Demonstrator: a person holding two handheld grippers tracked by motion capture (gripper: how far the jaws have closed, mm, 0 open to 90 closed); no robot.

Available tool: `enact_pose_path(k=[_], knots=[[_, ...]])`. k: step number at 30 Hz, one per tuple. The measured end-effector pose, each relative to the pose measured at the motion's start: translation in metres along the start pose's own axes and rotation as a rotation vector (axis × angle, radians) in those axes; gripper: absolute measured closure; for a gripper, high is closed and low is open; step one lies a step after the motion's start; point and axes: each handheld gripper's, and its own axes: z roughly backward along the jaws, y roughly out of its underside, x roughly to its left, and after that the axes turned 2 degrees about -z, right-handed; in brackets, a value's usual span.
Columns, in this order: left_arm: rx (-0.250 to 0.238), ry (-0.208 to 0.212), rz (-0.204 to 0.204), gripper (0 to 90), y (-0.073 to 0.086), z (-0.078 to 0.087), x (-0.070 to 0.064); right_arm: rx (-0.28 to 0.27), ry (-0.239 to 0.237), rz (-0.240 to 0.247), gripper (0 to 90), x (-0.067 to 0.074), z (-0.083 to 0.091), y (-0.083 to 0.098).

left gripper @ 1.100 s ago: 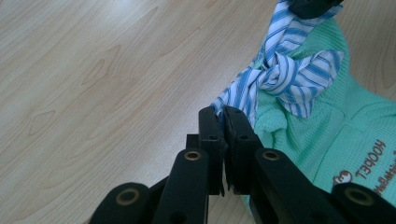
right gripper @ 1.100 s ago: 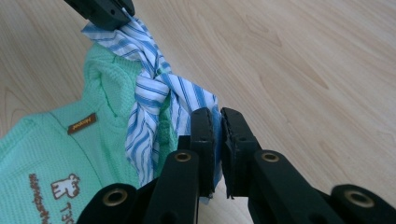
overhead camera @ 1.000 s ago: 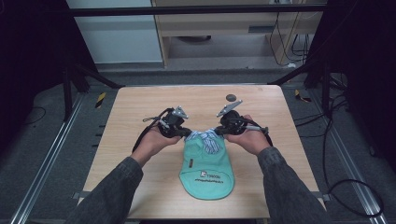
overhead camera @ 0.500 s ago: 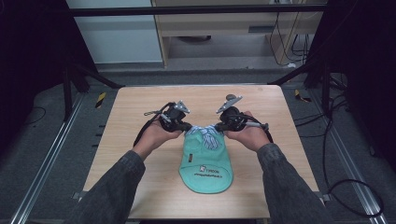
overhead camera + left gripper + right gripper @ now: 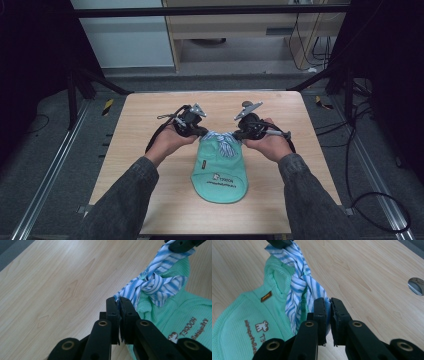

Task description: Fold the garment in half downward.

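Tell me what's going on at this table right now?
A person holds a gripper in each hand over a mint-green garment lying on the wooden table. The left gripper and the right gripper are each clamped on one end of a blue-striped cloth tie, knotted at the garment's collar.

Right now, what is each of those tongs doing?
Left tongs: closed on one end of the striped cloth knotted at the green garment.
Right tongs: closed on the cloth's other end.
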Motion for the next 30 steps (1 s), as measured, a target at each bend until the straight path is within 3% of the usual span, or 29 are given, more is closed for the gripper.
enact_pose_path(k=[8, 30], knots=[[0.0, -0.016, -0.005, 86.7, -0.003, -0.004, 0.002, 0.032, 0.02, 0.006, 84.2, -0.005, -0.002, -0.005], [-0.005, -0.046, -0.012, 86.7, -0.013, -0.001, 0.008, 0.017, 0.056, 0.023, 85.2, -0.011, -0.001, -0.015]])
